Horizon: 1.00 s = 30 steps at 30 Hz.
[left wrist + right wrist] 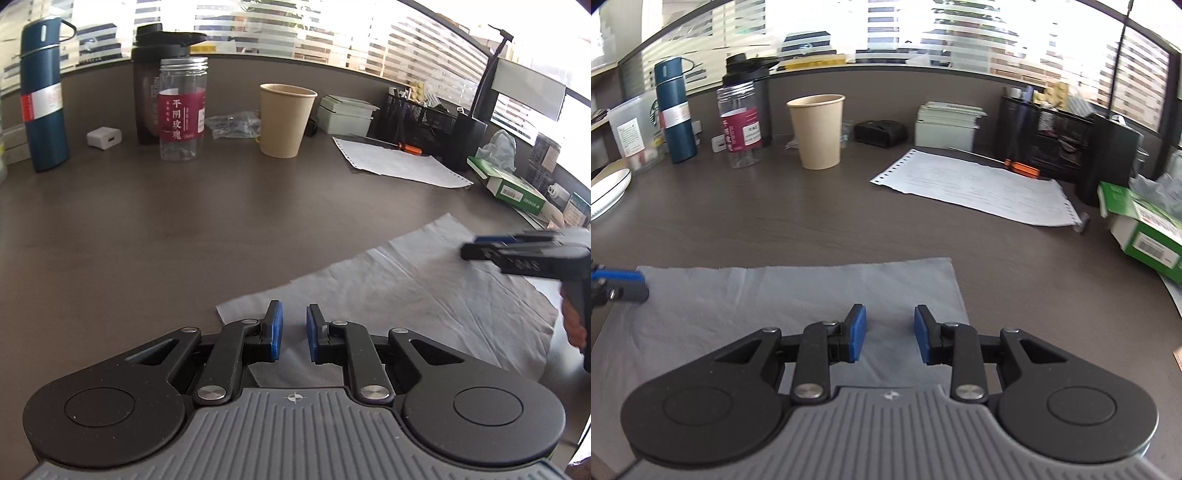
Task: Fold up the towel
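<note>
A light grey towel (pixel 424 295) lies flat on the dark brown desk; it also shows in the right wrist view (pixel 768 295). My left gripper (pixel 294 325) is open and empty, over the towel's near left corner. My right gripper (pixel 890 328) is open and empty, above the towel's right part, near its right edge. The right gripper also shows in the left wrist view (pixel 476 247), over the towel's far right side. The left gripper's fingertips (pixel 628 282) show at the towel's left edge in the right wrist view.
At the back of the desk (pixel 184 221) stand a blue flask (pixel 42 99), a clear jar with a red label (pixel 183 110), a dark bottle (pixel 147 81) and a paper cup (pixel 284 120). A printed sheet (pixel 979 184), a mesh organiser (pixel 1045 136) and a green box (pixel 1141 225) lie to the right.
</note>
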Tool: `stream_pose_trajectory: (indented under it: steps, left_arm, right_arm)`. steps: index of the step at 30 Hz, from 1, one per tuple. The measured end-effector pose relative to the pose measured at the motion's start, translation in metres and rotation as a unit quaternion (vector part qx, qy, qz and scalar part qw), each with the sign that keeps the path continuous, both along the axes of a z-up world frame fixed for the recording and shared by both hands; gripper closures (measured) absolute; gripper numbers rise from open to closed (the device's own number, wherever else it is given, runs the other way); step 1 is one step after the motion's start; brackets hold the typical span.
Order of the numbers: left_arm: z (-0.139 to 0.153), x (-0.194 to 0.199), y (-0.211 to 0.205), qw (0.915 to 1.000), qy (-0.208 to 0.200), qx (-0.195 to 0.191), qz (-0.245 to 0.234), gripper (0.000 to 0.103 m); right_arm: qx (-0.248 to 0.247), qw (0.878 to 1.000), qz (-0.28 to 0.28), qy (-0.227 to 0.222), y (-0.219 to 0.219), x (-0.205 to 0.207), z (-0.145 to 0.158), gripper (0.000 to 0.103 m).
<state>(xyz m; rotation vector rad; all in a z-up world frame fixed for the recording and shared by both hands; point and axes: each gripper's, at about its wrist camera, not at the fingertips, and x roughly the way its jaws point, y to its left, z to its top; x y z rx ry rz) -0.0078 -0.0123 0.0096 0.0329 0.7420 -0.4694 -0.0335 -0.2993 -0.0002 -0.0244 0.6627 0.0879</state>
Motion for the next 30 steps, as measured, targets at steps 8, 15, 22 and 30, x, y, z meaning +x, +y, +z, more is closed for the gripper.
stream_pose_trajectory:
  steps: [8, 15, 22, 30]
  left_arm:
    - [0.01, -0.019, 0.001, 0.9995, -0.032, -0.005, 0.006, 0.078]
    - [0.01, -0.079, -0.016, 0.9976, -0.028, -0.029, -0.057, 0.076]
    - [-0.004, -0.092, -0.016, 0.9978, -0.018, -0.003, -0.064, 0.076]
    - [-0.003, -0.094, 0.003, 0.9981, -0.017, -0.011, -0.058, 0.076]
  right_arm:
    - [0.024, 0.999, -0.005, -0.028, -0.012, -0.024, 0.009, 0.07]
    - [0.006, 1.0, -0.003, -0.013, -0.014, -0.049, 0.001, 0.07]
    - [-0.014, 1.0, -0.002, -0.012, -0.013, -0.068, 0.0, 0.07]
    - [-0.021, 1.0, 0.001, -0.015, -0.01, -0.094, -0.004, 0.07]
